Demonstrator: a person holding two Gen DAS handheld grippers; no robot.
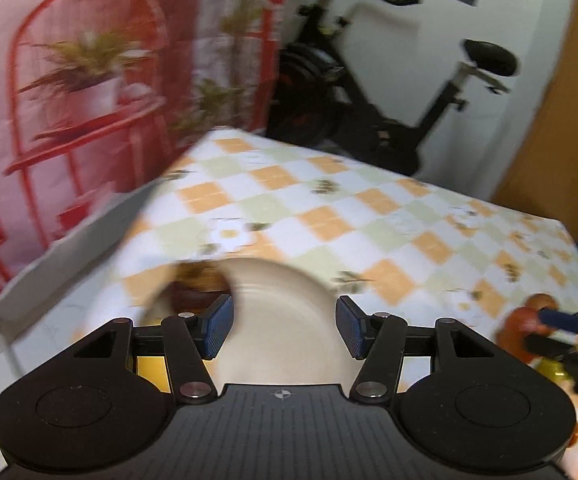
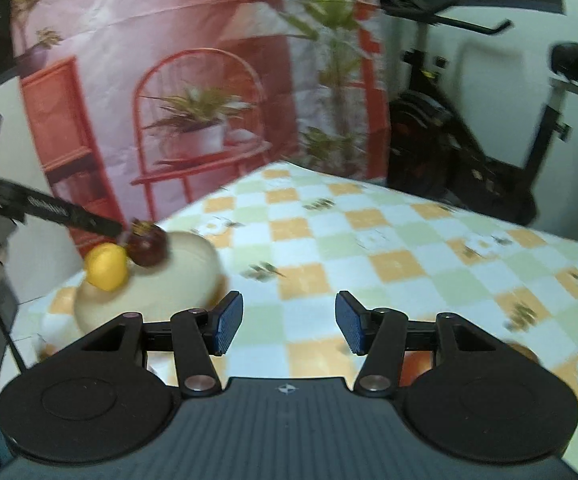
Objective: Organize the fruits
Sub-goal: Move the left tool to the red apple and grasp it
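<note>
On plate: 1 yellow fruit, 1 dark fruit; both tools empty.

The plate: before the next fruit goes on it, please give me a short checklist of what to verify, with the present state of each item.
1. Left gripper empty: ok, jaws apart, only the plate seen between them.
2. Right gripper empty: ok, jaws apart over the checked tablecloth.
3. Room on the plate: ok, the dark red fruit and the yellow fruit sit at one side, the rest is bare.
4. Next fruit located: ok, orange-brown fruit lies on the cloth at the right gripper's fingers in the left wrist view.
5. Grip on that fruit: cannot tell, too blurred.
6. Plate fully on the table: cannot tell.
</note>
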